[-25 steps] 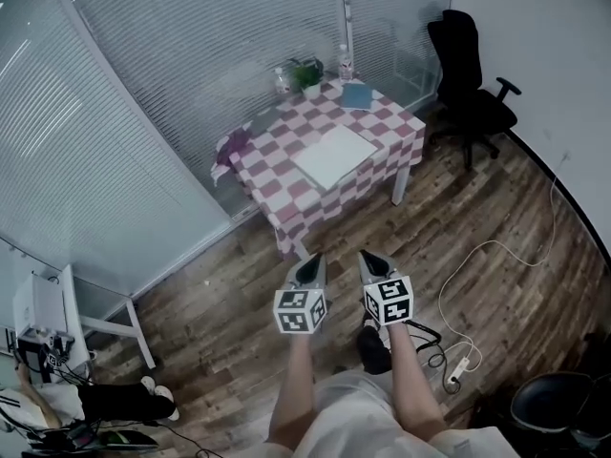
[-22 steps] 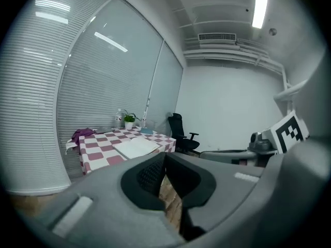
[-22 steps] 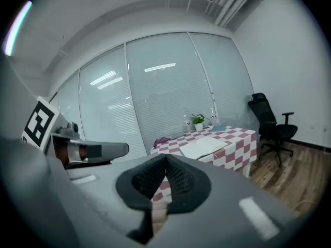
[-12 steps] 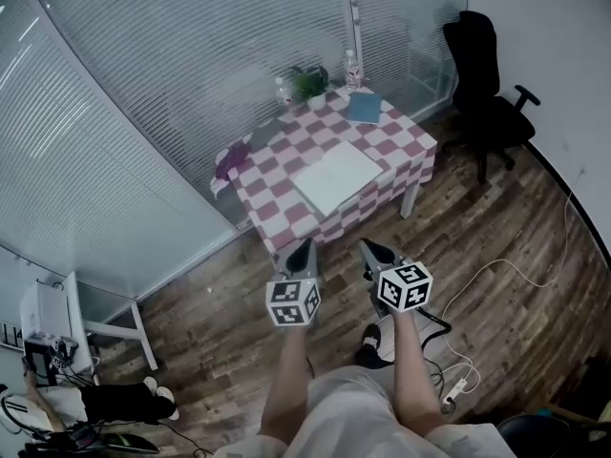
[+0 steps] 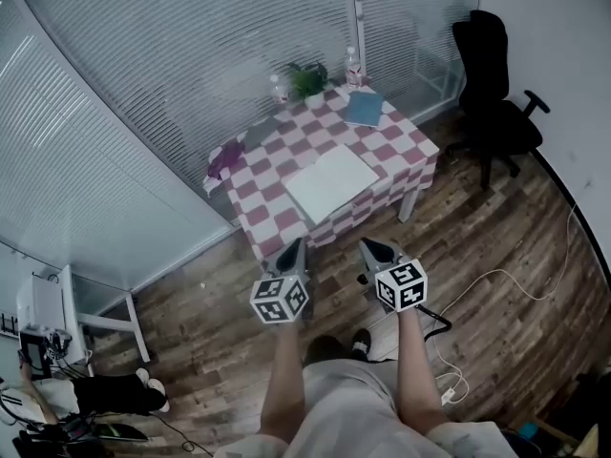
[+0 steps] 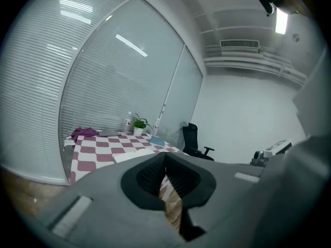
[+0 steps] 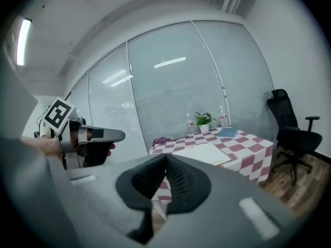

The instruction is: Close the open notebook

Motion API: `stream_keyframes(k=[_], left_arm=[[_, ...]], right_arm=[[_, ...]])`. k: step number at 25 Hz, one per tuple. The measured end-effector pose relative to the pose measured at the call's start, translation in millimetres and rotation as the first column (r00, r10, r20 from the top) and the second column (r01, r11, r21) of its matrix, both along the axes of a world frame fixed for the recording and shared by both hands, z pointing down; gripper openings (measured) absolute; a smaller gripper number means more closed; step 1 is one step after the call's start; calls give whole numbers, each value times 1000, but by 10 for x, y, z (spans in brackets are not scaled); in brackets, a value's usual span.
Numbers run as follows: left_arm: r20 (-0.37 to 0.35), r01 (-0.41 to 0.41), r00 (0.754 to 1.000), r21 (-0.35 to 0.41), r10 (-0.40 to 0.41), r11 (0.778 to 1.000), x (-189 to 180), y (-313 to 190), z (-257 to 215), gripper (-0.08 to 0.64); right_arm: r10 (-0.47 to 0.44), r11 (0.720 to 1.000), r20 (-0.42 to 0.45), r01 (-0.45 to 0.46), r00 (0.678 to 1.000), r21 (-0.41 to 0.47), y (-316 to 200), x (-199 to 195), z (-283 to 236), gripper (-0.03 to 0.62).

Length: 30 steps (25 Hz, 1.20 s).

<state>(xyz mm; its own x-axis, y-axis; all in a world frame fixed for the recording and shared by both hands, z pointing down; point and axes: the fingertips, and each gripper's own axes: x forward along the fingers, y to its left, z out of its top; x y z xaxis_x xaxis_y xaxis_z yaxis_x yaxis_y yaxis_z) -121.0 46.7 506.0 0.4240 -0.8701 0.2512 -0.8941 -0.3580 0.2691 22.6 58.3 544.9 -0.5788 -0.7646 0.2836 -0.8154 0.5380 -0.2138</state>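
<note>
An open white notebook (image 5: 332,181) lies flat on the pink-and-white checked table (image 5: 258,208), near its front edge. The same notebook (image 7: 209,153) shows in the right gripper view, and as a pale slab (image 6: 133,156) in the left gripper view. My left gripper (image 5: 294,253) and right gripper (image 5: 374,250) are held side by side over the wooden floor, short of the table's near edge, both pointing at it. Each is shut with nothing between its jaws. In the right gripper view the left gripper (image 7: 120,135) appears at the left edge.
On the table's far side stand a potted plant (image 5: 307,81), two bottles (image 5: 353,65), a blue book (image 5: 364,109), a grey flat thing (image 5: 260,132) and a purple cloth (image 5: 221,158). A black office chair (image 5: 493,89) stands right of the table. A white cable (image 5: 496,275) runs across the floor.
The table has drawn nearer to both grippers as I walked toward it. Both grippers stay shut, side by side.
</note>
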Motion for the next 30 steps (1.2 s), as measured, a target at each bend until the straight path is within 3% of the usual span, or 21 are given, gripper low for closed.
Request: stream_keyframes(k=[4,13,17,21,23,27,30], left_arm=[[80,-47,996,0,47,999,97,1,95,15],[20,-40,999,-38,41,998,56,-440,232,8],[12,-19,1000,-20,19,1000,-9,-865,207,8],[71,-25,997,-25,26,999,0,-1288,298,8],[104,-36,994,-40,40,999,-33,-1483,382,8],[138,-73,987,-90,85,993,-113,-1782,652,8],[134,-66,987,-137,85,988,-192,-1922,925,8]], right_arm=[[2,1000,11,-2,1000,-12,-77,54,39,0],[-1,1000,63,3,998,-28,-506,55,79,0],[-41,999,16,41,999,-24,-877,11,99,0],[-78,996,-15,77,997,-41,-1308,-2,168,0],[-131,990,-74,127,989,-54,-1513,-78,271,0],[-280,960,-266,267,922,-85,-1878,-248,651,2],[-366,928,-417,359,832,-99,-2087,-360,929,2]])
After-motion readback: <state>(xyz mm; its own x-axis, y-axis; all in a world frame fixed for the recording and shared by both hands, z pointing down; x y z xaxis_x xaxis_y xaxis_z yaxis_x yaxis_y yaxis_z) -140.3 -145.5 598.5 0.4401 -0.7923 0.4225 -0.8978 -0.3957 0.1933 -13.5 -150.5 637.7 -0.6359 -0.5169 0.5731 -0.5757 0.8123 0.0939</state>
